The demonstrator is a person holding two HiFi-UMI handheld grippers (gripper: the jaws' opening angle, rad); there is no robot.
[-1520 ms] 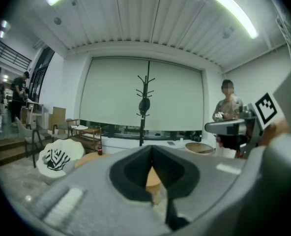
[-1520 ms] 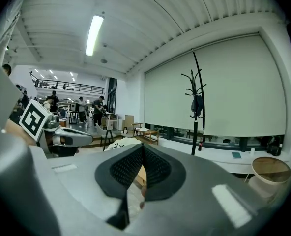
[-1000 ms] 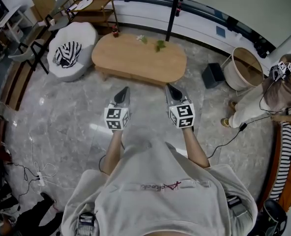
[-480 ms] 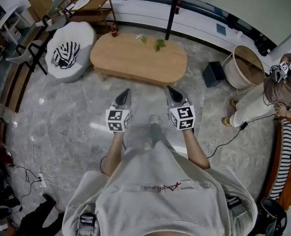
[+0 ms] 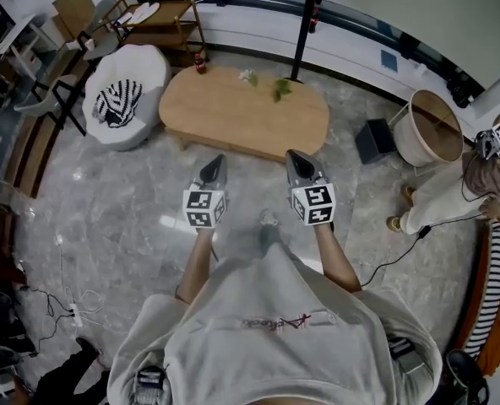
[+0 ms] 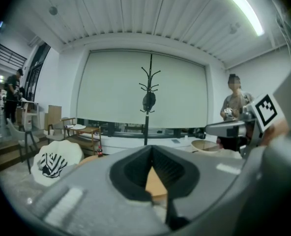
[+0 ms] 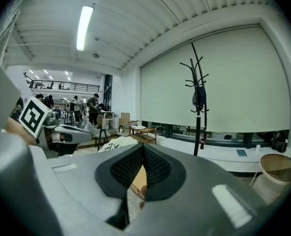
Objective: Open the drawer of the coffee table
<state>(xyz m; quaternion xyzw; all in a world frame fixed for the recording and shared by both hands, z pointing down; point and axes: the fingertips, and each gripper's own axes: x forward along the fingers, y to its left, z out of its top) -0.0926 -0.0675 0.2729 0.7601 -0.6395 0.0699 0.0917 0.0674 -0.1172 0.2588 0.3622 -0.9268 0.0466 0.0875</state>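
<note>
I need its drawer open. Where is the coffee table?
Head view: the coffee table stands upper centre, right of the white beanbag, with the coat stand behind it.

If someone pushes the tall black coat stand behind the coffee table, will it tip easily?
Probably yes: the coat stand is tall and thin. A dark item hangs near its top, so it may be top-heavy. Its base does not show clearly, so I am unsure.

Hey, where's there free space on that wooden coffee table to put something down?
The coffee table top is bare across its near half and both rounded ends. The only clutter sits along the far edge: a small white flower and a green sprig, near the coat stand pole.
</note>
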